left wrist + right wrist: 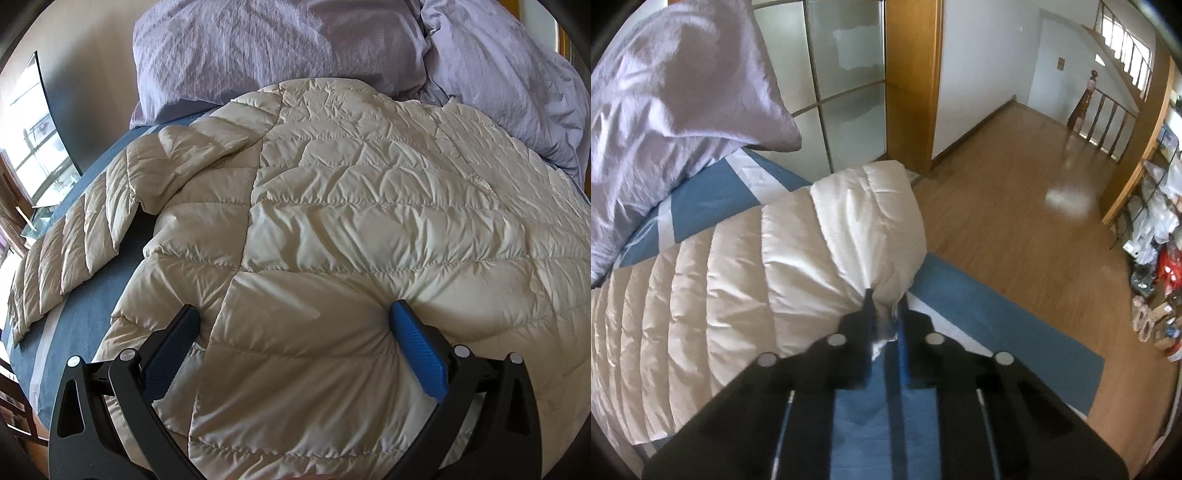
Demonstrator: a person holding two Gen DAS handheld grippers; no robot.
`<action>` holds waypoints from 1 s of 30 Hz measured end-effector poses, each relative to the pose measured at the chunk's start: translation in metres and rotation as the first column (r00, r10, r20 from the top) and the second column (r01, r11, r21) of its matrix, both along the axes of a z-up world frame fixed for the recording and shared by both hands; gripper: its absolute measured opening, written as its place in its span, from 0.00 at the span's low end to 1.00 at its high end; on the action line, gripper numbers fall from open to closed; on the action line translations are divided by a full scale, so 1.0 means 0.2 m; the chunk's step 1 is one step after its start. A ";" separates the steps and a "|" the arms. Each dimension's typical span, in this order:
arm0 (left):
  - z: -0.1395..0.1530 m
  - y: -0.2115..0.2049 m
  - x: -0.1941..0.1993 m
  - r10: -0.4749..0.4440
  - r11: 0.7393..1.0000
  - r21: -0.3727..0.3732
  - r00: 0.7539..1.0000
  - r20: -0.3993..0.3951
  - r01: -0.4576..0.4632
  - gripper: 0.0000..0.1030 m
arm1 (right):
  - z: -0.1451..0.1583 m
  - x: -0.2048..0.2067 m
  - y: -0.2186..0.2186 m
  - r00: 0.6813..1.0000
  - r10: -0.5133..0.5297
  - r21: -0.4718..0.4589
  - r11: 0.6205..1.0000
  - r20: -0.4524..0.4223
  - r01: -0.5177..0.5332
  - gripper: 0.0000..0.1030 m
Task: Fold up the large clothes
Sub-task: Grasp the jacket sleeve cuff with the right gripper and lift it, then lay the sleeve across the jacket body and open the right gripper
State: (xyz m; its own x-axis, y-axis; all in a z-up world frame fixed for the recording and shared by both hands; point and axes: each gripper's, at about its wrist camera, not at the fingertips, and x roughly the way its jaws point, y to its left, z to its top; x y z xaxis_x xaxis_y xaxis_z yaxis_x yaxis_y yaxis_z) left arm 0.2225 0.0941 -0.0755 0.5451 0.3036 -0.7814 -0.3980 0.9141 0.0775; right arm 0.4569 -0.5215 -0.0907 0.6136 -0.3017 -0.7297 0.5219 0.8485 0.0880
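Blue-padded left gripper (295,332) stands spread, jaws straddling the cream down jacket (351,206) body, likely pinning it. Right gripper (886,314) is pinched tight on the sleeve cuff (882,236), ready to fold inward. Jacket lies flat on the blue bed (979,299) ahead.

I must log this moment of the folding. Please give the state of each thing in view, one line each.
Puffer jacket: spread flat on the bed, not yet folded.
Left sleeve: stretched out sideways.
Right sleeve: cuff pinched.
Left gripper: open, pressing on the jacket.
Right gripper: shut on the cuff.
Pillows: rumpled.
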 end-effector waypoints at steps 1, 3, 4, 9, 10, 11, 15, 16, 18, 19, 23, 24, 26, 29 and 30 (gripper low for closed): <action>0.00 0.00 0.00 0.000 1.000 -0.005 1.000 0.001 0.000 0.99 | 0.02 0.00 0.02 1.000 -0.002 -0.008 1.000 0.001 0.002 0.08; 0.00 0.01 0.00 0.000 1.000 -0.014 1.000 0.001 0.000 0.99 | 0.07 0.00 0.09 1.000 0.010 -0.038 0.999 0.024 -0.009 0.08; 0.00 0.01 0.00 0.001 1.000 -0.017 1.000 0.001 -0.001 0.99 | 0.11 -0.01 0.14 0.999 0.027 -0.064 0.998 0.036 -0.025 0.08; 0.00 0.01 0.00 0.001 1.000 -0.029 1.000 0.003 -0.001 0.99 | 0.25 0.02 0.44 0.986 0.147 -0.141 0.981 0.073 -0.136 0.08; 0.00 0.01 0.00 0.002 1.000 -0.031 1.000 0.003 -0.002 0.99 | 0.27 0.03 0.49 0.982 0.172 -0.148 0.976 0.079 -0.159 0.08; 0.00 0.02 0.00 0.002 1.000 -0.030 1.000 0.003 -0.001 0.99 | 0.29 0.04 0.58 0.974 0.209 -0.157 0.968 0.084 -0.194 0.08; 0.00 0.02 0.00 0.002 0.999 -0.035 1.000 0.004 -0.002 0.99 | 0.32 0.07 0.88 0.944 0.322 -0.181 0.935 0.079 -0.304 0.08; 0.00 0.02 0.00 0.002 0.999 -0.035 1.000 0.004 -0.002 0.99 | 0.33 0.07 0.98 0.929 0.363 -0.180 0.921 0.076 -0.345 0.08; 0.00 0.02 0.00 0.003 0.999 -0.036 1.000 0.004 -0.003 0.99 | 0.32 0.07 1.15 0.898 0.434 -0.172 0.892 0.069 -0.418 0.08; 0.00 0.02 0.00 0.003 0.999 -0.036 1.000 0.004 -0.003 0.99 | 0.31 0.06 1.25 0.879 0.473 -0.167 0.873 0.063 -0.458 0.08; 0.00 0.02 0.00 0.003 0.999 -0.036 1.000 0.005 -0.003 0.99 | 0.29 0.02 1.58 0.797 0.603 -0.133 0.793 0.033 -0.594 0.08; 0.00 0.02 0.00 0.003 0.999 -0.038 1.000 0.005 -0.003 0.99 | 0.28 0.00 1.70 0.767 0.641 -0.127 0.763 0.023 -0.634 0.08; 0.00 0.02 0.00 0.003 0.999 -0.037 1.000 0.005 -0.003 0.99 | 0.26 -0.04 1.86 0.721 0.693 -0.115 0.717 0.012 -0.688 0.08; 0.00 0.02 0.00 0.004 0.999 -0.042 1.000 0.006 -0.004 0.99 | 0.23 -0.12 2.06 0.657 0.754 -0.082 0.656 0.009 -0.751 0.08; 0.00 0.01 0.00 0.004 0.999 -0.043 1.000 0.006 -0.004 0.99 | 0.22 -0.14 2.11 0.641 0.768 -0.072 0.640 0.010 -0.765 0.08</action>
